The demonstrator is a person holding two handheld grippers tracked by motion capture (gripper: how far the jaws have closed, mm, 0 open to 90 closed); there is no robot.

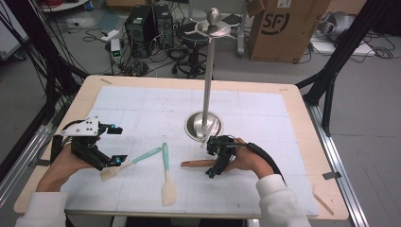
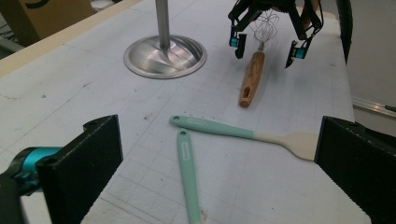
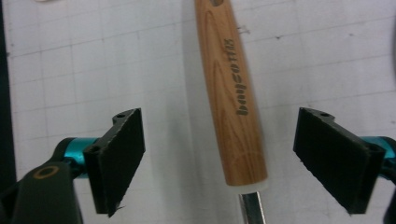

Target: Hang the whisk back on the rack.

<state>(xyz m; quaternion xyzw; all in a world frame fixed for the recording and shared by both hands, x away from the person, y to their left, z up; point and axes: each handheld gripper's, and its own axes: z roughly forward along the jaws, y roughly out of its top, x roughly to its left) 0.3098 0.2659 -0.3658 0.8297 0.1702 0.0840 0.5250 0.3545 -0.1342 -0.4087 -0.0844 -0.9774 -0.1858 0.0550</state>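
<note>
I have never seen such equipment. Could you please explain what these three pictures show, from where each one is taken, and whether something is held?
A person sits at a table covered with a white gridded mat and holds a hand-operated gripper in each hand; no robot arm is involved. The high view looks down from above. The other two pictures come from cameras riding on the grippers, looking along their black jaws.

On the mat lie two mint-handled spatulas, a whisk with a wooden handle, and a metal stand with a round base.

The left gripper is open beside one spatula's blade and holds nothing. The right gripper is open with the whisk handle between its jaws, and its pads are not yet touching it.
</note>
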